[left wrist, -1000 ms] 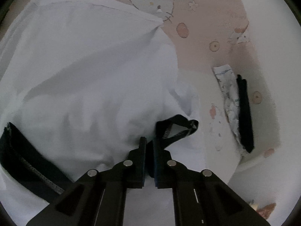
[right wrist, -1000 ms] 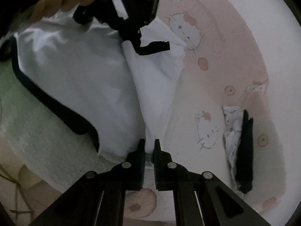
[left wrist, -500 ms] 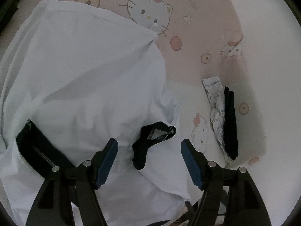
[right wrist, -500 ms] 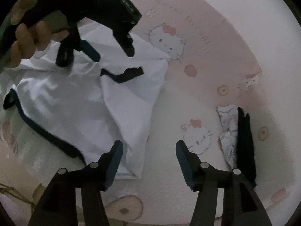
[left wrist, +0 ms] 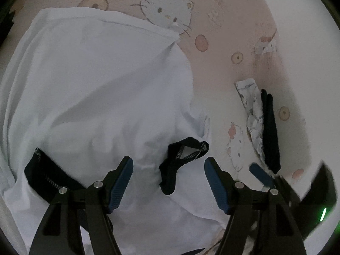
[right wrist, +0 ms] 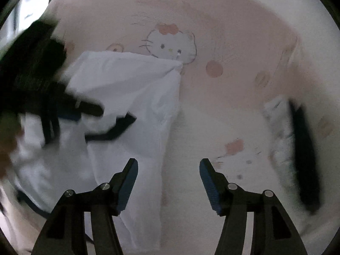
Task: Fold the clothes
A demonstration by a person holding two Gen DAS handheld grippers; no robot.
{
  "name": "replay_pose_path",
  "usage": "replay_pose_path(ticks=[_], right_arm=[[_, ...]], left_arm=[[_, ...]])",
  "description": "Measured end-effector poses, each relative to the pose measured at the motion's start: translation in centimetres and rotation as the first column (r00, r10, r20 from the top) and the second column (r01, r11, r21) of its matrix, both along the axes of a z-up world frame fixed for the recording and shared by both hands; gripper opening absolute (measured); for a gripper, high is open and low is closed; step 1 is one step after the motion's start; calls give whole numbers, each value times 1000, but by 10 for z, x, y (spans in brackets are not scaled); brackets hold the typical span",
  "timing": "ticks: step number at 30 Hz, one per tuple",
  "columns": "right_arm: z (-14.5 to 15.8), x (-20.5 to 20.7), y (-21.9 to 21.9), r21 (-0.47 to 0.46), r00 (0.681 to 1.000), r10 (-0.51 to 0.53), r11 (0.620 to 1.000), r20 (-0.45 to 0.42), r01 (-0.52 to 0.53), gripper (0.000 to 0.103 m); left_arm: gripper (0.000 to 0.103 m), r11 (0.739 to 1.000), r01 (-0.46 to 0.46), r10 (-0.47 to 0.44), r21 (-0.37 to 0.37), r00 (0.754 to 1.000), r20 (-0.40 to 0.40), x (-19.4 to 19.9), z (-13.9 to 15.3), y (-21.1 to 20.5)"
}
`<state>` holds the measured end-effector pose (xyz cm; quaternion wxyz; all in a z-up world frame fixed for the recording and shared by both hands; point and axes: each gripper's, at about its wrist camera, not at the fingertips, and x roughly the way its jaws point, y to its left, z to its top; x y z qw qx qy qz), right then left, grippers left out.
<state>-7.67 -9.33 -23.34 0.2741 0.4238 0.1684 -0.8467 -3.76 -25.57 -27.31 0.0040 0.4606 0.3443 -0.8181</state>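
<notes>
Dim, fisheye-warped — right view motion-blurred

Dim light, pale pink bedsheet (left wrist: pixel 229 31) printed with cartoon cats and biscuits, white wall (right wrist: pixel 265 2) behind

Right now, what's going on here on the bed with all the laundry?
A person holding a gripper in each hand is folding a white shirt with black trim on a pink cartoon-cat bedsheet. Both the left gripper and the right gripper have just opened their jaws, and nothing is between them: the shirt lies loose on the sheet, partly folded. Off to the right sits a small stack of folded clothes, one patterned, one black.
</notes>
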Motion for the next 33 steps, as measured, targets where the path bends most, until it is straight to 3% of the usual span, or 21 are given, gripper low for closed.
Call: replay_pose_path(ticks=[3,5,11,16,21,26,29,32,33], right_arm=[[-8,-25,0,-63,989,-39,997,144,49,60],[-13,-36,0,-86,981,-59,993,183,76,60],[-36,-50,4,-232,932,-62,960,358,153,60],[-42,-53,6,-298,915,-37,940,401,168,60],[-51,-68,17,-395,866,-26,883,499,253,60],[-54,-77,12,-384,846,-29,882,532,272,60],[-54,-80,1,-383,853,-12,890,522,247,59],[-52,-81,-11,-375,869,14,905,495,199,37],[-53,-82,-15,-367,870,19,911,492,188,34]], left_arm=[[68,1000,20,-20,22,1000,8,-1,-4,0],[68,999,38,-38,25,999,22,-2,-6,2],[68,993,88,-84,-78,995,51,-9,-3,13],[68,966,168,-165,-196,986,32,-22,4,29],[68,964,177,-183,-200,983,-14,-28,5,32],[68,938,210,-216,-276,976,10,-40,-3,41],[68,926,222,-232,-305,973,2,-43,-6,47],[68,919,226,-237,-324,972,6,-46,-8,48],[68,918,227,-239,-325,971,3,-45,-8,48]])
